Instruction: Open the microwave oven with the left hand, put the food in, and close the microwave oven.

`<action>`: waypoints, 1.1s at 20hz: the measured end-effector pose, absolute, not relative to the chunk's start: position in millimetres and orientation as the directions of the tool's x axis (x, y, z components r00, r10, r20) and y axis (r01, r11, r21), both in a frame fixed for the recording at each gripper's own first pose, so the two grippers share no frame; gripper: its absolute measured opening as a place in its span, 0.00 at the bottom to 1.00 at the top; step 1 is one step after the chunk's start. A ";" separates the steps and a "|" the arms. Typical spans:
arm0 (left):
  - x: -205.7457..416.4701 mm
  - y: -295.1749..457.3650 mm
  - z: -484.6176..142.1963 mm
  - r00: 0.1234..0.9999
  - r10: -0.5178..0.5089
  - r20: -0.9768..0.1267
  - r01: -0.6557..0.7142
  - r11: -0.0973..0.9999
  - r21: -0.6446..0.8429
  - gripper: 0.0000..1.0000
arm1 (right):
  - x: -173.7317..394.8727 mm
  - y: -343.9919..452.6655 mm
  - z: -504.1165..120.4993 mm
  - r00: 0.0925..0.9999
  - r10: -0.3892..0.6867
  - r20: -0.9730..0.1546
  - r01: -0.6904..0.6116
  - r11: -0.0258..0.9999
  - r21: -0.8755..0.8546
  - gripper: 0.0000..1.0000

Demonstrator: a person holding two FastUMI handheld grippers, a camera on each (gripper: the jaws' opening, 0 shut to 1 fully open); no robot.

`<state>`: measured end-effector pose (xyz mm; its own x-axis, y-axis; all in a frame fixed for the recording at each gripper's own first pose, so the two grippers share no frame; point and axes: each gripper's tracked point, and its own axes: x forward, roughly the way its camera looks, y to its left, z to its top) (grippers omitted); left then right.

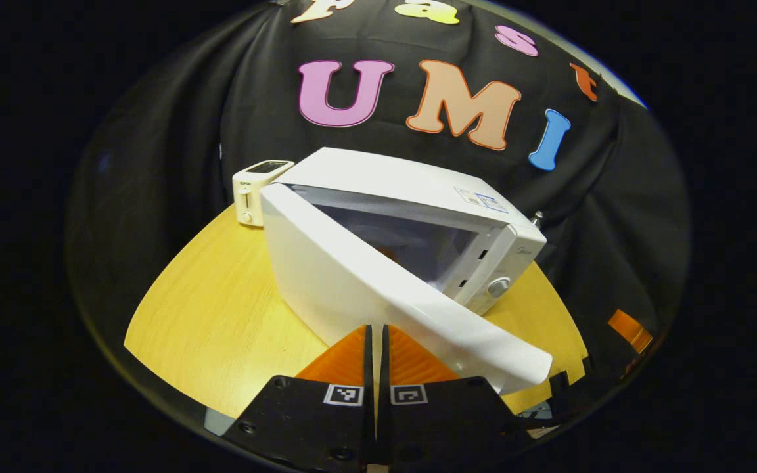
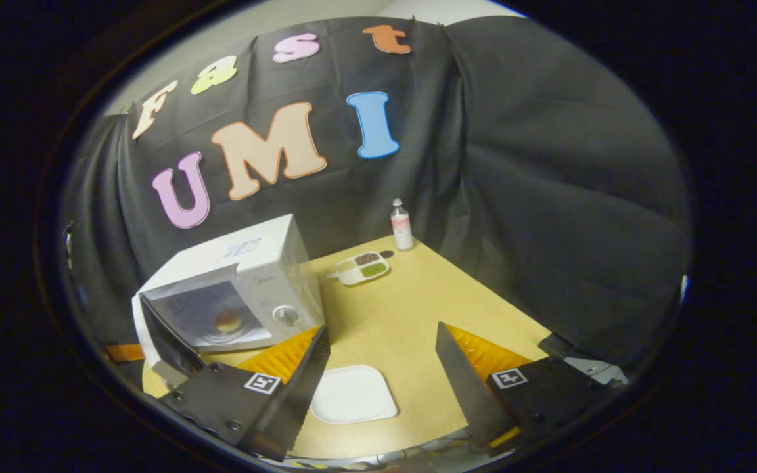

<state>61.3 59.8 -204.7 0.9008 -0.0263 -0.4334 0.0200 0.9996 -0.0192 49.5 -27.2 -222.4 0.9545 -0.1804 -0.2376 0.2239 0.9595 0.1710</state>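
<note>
On the bench (image 2: 405, 309), food (image 2: 228, 320) sits inside the microwave (image 1: 418, 217); left tongs (image 1: 376, 341), pressed together, should push its door (image 1: 378, 289) shut; right tongs (image 2: 378, 368) spread, empty.

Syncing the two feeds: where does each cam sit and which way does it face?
Left gripper view: rides the left tool, shut, close behind the microwave door; toaster beyond.
Right gripper view: rides the right tool, open, above the table; faces plate, tray, bottle, with food inside the microwave.
Shared: microwave, open door, table.
</note>
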 end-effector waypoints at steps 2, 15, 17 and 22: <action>73.8 39.6 -209.9 0.900 -0.042 -0.434 0.051 0.999 0.010 0.01 | 54.3 -30.7 -219.9 0.958 -0.178 -0.225 0.219 0.961 0.171 0.92; 157.2 -54.4 -218.9 0.902 -0.130 -0.412 0.154 0.988 0.025 0.01 | 67.2 -67.0 -212.8 0.953 -0.230 -0.196 0.267 0.945 0.190 0.92; 163.8 -57.9 -219.4 0.903 -0.132 -0.410 0.155 0.988 0.024 0.01 | 68.2 -73.2 -210.3 0.951 -0.243 -0.192 0.279 0.941 0.192 0.92; 174.7 -65.7 -217.7 0.905 -0.130 -0.405 0.152 0.988 0.020 0.00 | 75.9 -77.9 -206.7 0.952 -0.244 -0.184 0.277 0.943 0.185 1.00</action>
<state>174.7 -65.7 -217.7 0.9049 -0.1305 -0.4052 0.1516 0.9882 0.0204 75.9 -77.9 -206.7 0.9522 -0.2437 -0.1843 0.2771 0.9428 0.1853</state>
